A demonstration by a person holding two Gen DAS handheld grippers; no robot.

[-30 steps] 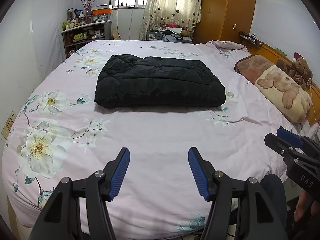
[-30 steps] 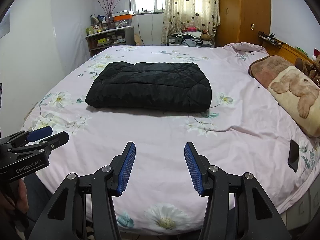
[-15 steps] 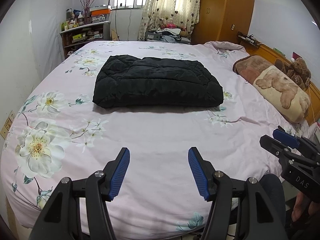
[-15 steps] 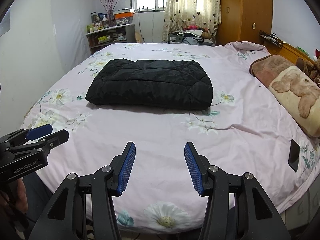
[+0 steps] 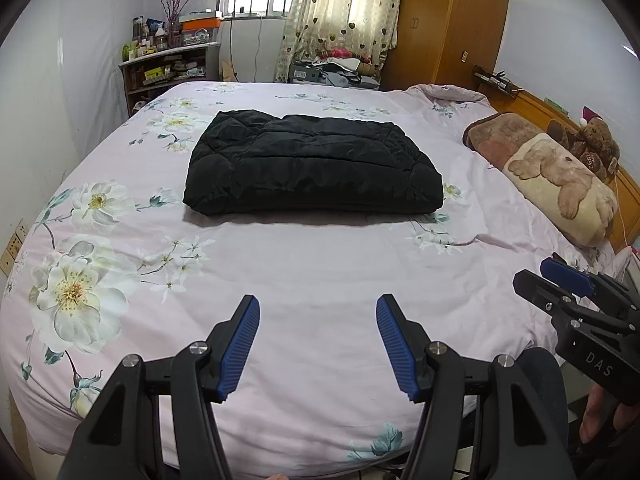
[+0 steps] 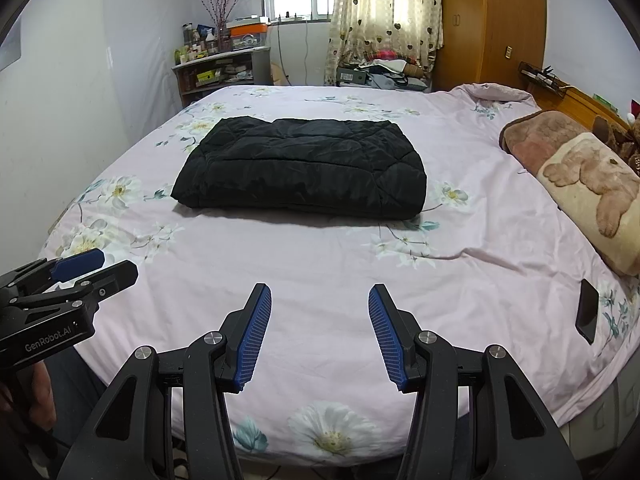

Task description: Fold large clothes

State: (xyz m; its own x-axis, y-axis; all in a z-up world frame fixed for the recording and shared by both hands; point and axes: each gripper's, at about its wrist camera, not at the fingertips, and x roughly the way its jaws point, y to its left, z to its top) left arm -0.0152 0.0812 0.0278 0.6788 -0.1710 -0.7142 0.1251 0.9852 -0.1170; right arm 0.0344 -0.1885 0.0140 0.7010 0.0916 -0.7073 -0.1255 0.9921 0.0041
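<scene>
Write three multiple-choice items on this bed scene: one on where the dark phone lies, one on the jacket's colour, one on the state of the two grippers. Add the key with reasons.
1. Where does the dark phone lie?
A. on the jacket
B. on the bedsheet near the bear pillow
C. on the shelf

2. What colour is the folded quilted jacket?
A. black
B. pink
C. brown

3. How are the left gripper and right gripper?
A. both shut on the jacket
B. one open, one shut
C. both open, holding nothing

Key: B, the phone rests flat on the sheet just short of the pillow; A, the jacket is black against the pink floral sheet; C, each pair of blue pads stands wide apart over bare sheet, well short of the jacket.
</scene>
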